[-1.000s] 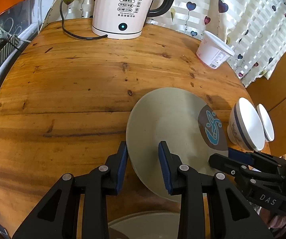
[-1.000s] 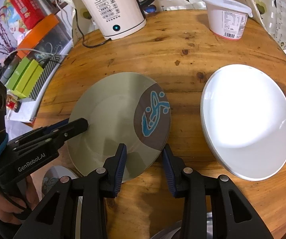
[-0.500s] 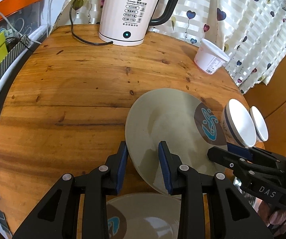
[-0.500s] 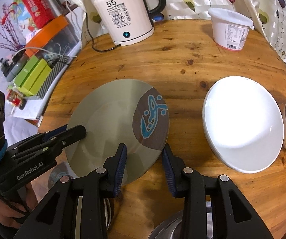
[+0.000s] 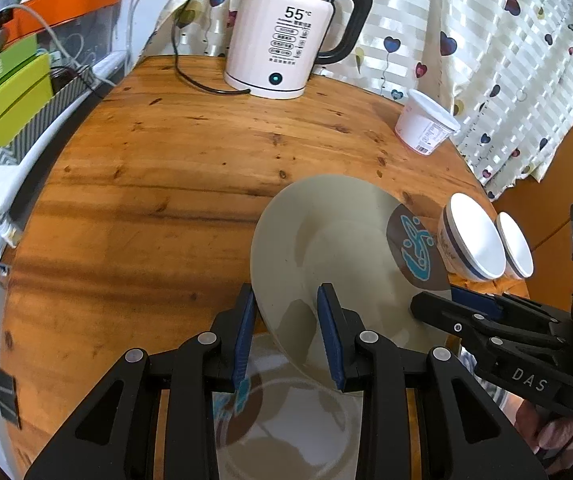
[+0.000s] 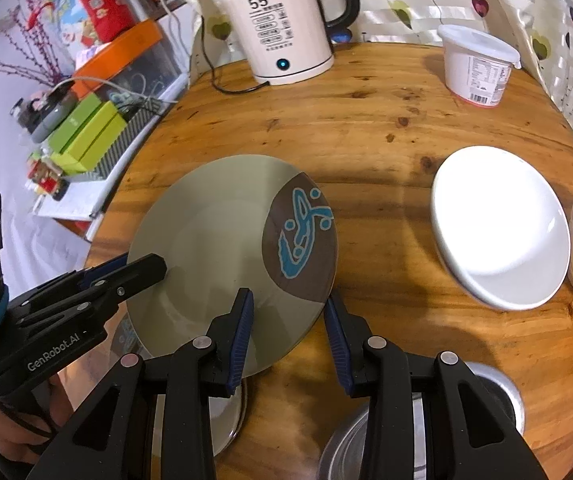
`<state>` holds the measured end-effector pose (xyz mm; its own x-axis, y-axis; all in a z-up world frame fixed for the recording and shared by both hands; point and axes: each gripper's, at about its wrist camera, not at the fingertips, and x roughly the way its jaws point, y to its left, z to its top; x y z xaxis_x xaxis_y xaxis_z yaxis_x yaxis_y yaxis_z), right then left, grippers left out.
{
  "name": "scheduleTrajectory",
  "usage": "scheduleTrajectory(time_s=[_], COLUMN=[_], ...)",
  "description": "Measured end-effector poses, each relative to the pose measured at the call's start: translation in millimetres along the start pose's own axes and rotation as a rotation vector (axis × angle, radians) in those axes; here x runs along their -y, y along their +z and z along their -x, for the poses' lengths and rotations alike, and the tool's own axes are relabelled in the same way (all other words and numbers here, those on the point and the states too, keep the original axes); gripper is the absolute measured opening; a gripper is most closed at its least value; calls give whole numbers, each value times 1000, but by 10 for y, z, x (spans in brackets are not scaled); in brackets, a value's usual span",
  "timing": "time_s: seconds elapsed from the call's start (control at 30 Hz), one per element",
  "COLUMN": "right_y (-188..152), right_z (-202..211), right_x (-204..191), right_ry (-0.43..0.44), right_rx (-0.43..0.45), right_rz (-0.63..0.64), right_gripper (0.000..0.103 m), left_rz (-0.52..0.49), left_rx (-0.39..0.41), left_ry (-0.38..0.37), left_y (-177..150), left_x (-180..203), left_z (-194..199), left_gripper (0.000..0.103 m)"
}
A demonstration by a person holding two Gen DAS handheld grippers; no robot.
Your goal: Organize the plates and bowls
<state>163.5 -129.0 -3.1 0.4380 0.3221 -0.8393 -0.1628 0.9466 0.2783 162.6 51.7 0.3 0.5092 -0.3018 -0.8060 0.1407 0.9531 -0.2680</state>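
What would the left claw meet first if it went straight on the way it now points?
The grey-green plate already held between its pads; beyond that, probably the wooden table, though depth past the raised plate is hard to judge.

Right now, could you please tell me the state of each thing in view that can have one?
grey plate: lifted, tilted, gripped at two rim spots
left gripper: shut on plate rim
right gripper: shut on plate rim
kettle: powered, display reads 55
white tub: lidded
white plate: empty, on the table
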Motion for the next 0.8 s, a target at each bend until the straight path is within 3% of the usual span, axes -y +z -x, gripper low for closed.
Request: scheduleTrajectory(time_s=[0.8], right_y=[-420], right_z=[70], right_x=[-392], right_ry=[41], right_rx=[-24], right_rz=[109], right_gripper=[35], left_rz=[91], left_rx=[40], left_ry=[66], left_y=[-667], left_x=[-197], left_z=[423], left_gripper=[33])
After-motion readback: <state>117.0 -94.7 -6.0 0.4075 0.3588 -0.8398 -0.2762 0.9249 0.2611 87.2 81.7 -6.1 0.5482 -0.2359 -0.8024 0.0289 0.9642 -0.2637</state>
